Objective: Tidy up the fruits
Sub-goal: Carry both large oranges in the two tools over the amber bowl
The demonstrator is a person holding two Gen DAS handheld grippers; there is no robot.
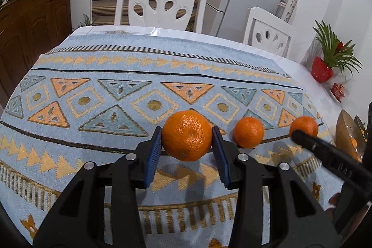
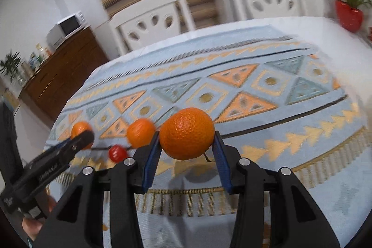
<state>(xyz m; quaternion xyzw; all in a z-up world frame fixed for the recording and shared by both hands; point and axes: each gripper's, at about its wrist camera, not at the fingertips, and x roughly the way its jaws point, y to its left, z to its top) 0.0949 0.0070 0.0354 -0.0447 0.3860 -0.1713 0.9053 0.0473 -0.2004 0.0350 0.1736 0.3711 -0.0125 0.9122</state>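
Note:
Three oranges lie in a row on the patterned tablecloth (image 1: 116, 90). My left gripper (image 1: 187, 143) is shut on the largest orange (image 1: 187, 136), its blue pads pressed to both sides. The middle orange (image 1: 248, 131) sits free on the cloth. In the right wrist view, which is blurred, my right gripper (image 2: 187, 145) is shut on the right-hand orange (image 2: 187, 131); that orange (image 1: 304, 124) shows partly behind the right gripper (image 1: 302, 135) in the left wrist view. The middle orange (image 2: 140, 133) and a small red fruit (image 2: 117, 152) lie between the two grippers.
A golden bowl (image 1: 344, 129) with orange fruit inside stands at the table's right edge. A red potted plant (image 1: 322, 72) and a small red ornament (image 1: 337, 90) stand at the far right. White chairs (image 1: 160, 4) line the far side. A hand (image 2: 32, 229) holds the left gripper.

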